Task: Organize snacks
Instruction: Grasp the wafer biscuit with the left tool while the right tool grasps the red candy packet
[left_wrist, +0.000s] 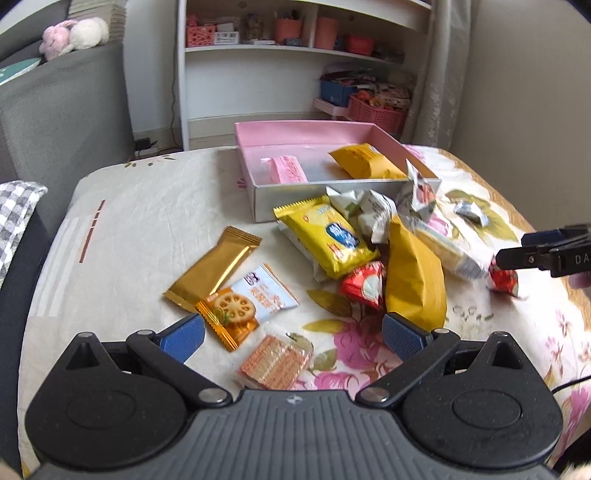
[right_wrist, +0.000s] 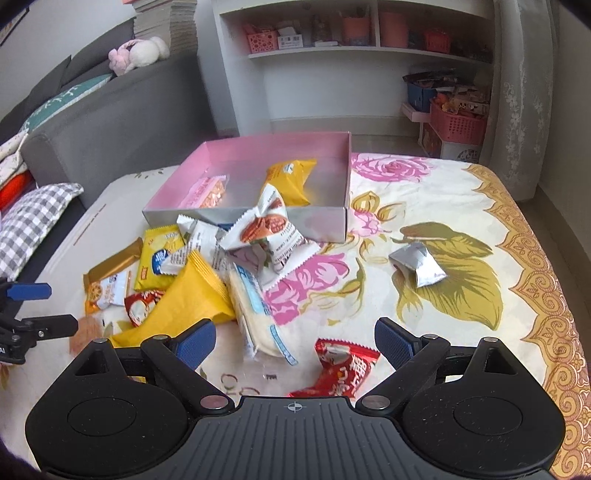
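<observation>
A pink box (left_wrist: 258, 133) (right_wrist: 243, 147) stands on a flowered table and holds a pink packet (left_wrist: 290, 170) and a yellow packet (left_wrist: 365, 160). Loose snacks lie in front of it: a yellow biscuit pack (left_wrist: 328, 236), a gold bar (left_wrist: 214, 266), a lotus-chip packet (left_wrist: 247, 304), an orange wafer pack (left_wrist: 275, 362), a plain yellow pouch (left_wrist: 413, 280) (right_wrist: 188, 299) and white nut packets (right_wrist: 266, 229). My left gripper (left_wrist: 293, 338) is open above the wafer pack. My right gripper (right_wrist: 295, 341) is open over a red packet (right_wrist: 340, 369).
A silver wrapper (right_wrist: 419, 264) lies alone to the right on the cloth. A grey sofa (left_wrist: 55, 122) stands left of the table. A white shelf (left_wrist: 295, 48) with pink baskets stands behind it. The table edge runs along the right (right_wrist: 546, 280).
</observation>
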